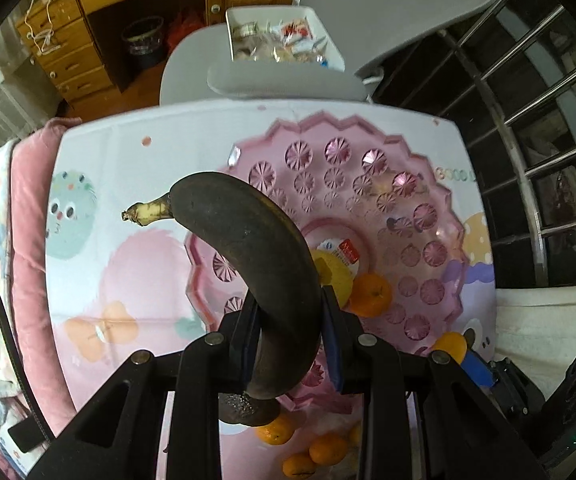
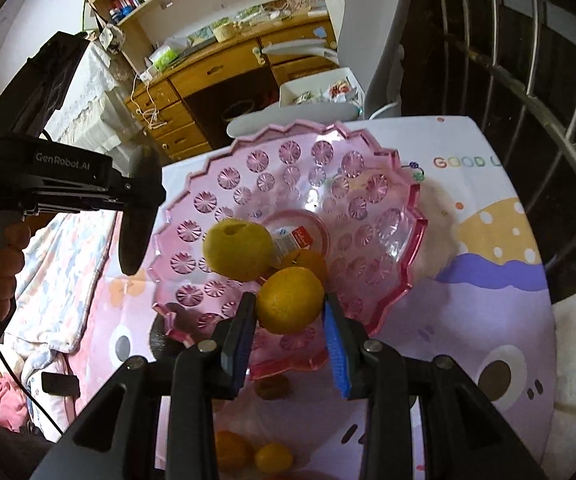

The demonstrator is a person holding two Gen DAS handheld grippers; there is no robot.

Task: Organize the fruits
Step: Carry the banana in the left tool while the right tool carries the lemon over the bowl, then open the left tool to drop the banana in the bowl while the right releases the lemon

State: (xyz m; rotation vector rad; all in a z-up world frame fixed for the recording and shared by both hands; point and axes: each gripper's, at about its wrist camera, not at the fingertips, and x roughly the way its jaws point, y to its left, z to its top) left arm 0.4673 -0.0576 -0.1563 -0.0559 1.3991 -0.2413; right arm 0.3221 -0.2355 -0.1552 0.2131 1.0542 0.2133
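Two claws: each one holds a fruit above the pink bowl [image 2: 392,264].
Left claw [image 1: 288,336]: squeezes a dark, soft-looking banana [image 1: 247,248] near its bottom end, so the curved part sticks up and the stem points to 10 o'clock.
Right claw [image 2: 290,320]: grips a round orange [image 2: 290,300], bumpy skin, right over the bowl, probably to drop it in.
Bowl: see-through pink plastic, zigzag rim, star shapes.
Inside the bowl: a yellow apple [image 2: 235,250] and another orange [image 2: 308,260] near the middle.
Surface [image 2: 488,280]: cartoon cloth; more oranges [image 1: 320,448] wait at 6 o'clock.
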